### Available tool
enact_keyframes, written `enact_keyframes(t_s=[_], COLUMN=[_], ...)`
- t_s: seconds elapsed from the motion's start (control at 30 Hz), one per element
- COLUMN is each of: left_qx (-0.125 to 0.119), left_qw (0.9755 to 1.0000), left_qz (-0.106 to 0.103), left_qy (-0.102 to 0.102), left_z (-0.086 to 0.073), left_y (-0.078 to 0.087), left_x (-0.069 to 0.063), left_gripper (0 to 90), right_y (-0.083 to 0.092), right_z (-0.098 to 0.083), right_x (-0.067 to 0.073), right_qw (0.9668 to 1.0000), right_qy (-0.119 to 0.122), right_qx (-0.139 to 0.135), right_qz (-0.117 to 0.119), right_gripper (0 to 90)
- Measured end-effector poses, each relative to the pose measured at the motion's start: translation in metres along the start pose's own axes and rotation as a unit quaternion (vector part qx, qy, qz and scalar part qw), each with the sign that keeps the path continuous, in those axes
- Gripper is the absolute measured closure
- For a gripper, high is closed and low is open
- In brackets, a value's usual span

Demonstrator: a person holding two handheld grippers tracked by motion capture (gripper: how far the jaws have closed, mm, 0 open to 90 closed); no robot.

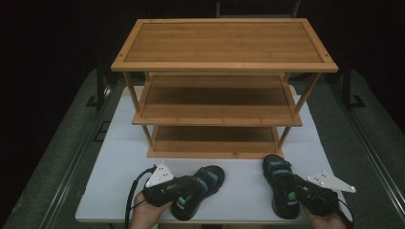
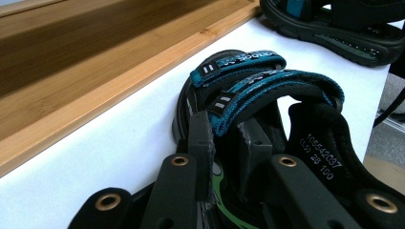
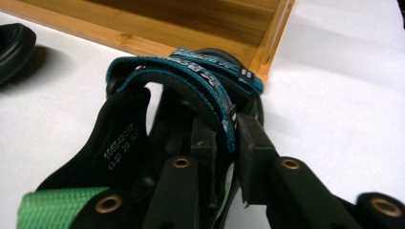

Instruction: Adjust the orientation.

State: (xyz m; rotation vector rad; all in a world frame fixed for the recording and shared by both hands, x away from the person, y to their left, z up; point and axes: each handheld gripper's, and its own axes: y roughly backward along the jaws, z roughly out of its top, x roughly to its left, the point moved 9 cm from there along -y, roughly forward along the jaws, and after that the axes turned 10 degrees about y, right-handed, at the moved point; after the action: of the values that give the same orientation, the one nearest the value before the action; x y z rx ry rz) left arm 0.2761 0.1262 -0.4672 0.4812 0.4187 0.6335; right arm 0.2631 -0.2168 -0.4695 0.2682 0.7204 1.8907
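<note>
left hand-held gripper [image 1: 179,191] clamps left sandal [image 1: 203,183] | right hand-held gripper [image 1: 297,190] clamps right sandal [image 1: 279,183] | white table [image 1: 119,162], dark room

The right tool [image 3: 228,143] pinches the teal strap [image 3: 191,78] of a black sandal [image 3: 119,143] beside the wooden rack [image 3: 143,28].

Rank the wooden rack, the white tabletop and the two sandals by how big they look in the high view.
1. Wooden rack
2. White tabletop
3. Left sandal and right sandal: look alike, no ranking.
</note>
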Motion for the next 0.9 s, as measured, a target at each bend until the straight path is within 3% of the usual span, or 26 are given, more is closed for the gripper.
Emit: enact_keyframes(t_s=[0.07, 0.27, 0.53, 0.73, 0.9], left_qx=[-0.002, -0.014, -0.041, -0.084, -0.109], left_qw=[1.0000, 0.9997, 0.9983, 0.9944, 0.9912], left_qz=[0.004, 0.007, 0.019, 0.043, 0.063], left_qy=[-0.002, 0.017, 0.036, 0.048, 0.040], left_z=[0.000, 0.001, 0.009, 0.019, 0.032], left_y=[0.000, -0.001, 0.004, 0.012, 0.013], left_x=[0.000, 0.001, -0.001, -0.002, -0.007], left_gripper=[79.7, 80.5, 80.5, 80.5, 80.6], right_y=[0.000, 0.001, 0.006, 0.014, 0.015], right_z=[0.000, 0.000, 0.008, 0.023, 0.040], right_x=[-0.001, -0.002, 0.013, 0.028, 0.040], right_qw=[1.0000, 0.9997, 0.9995, 0.9976, 0.9939], right_qy=[-0.004, -0.018, -0.005, -0.003, -0.004], right_qx=[-0.003, -0.013, -0.032, -0.069, -0.106], right_qz=[0.000, -0.003, -0.002, -0.012, -0.030], right_gripper=[81.0, 82.1, 82.1, 82.2, 82.2])
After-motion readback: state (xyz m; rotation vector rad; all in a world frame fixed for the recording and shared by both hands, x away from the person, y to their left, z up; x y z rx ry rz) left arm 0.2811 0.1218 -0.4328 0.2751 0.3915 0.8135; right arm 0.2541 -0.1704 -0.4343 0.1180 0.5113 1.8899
